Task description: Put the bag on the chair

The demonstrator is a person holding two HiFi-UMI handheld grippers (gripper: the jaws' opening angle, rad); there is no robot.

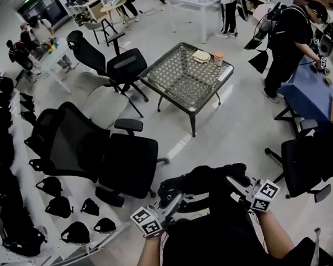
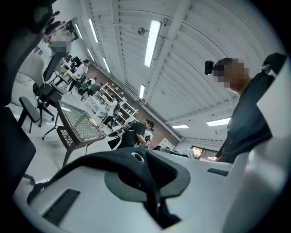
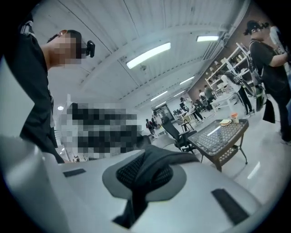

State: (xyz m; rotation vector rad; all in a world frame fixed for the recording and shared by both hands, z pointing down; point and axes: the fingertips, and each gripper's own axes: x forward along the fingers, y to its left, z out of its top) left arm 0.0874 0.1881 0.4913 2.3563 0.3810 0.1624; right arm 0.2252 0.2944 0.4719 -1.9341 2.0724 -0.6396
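I hold a black bag [image 1: 206, 179] low in front of the person's body, between both grippers. My left gripper [image 1: 172, 201] is shut on a black strap of the bag with a metal eyelet [image 2: 137, 157]. My right gripper [image 1: 235, 184] is shut on a black mesh strap [image 3: 146, 169] at the bag's other side. In the left gripper view the left gripper [image 2: 146, 182] has fabric bunched between its jaws; the right gripper [image 3: 143, 176] shows the same. A large black office chair [image 1: 120, 163] stands to the bag's left, its seat bare.
White shelving along the left carries several black bags [image 1: 59, 207]. A mesh-topped table [image 1: 175, 84] with a plate stands ahead, a second black chair [image 1: 120, 65] behind it. Another chair [image 1: 302, 162] is at right, near a person [image 1: 290, 38] by a blue table.
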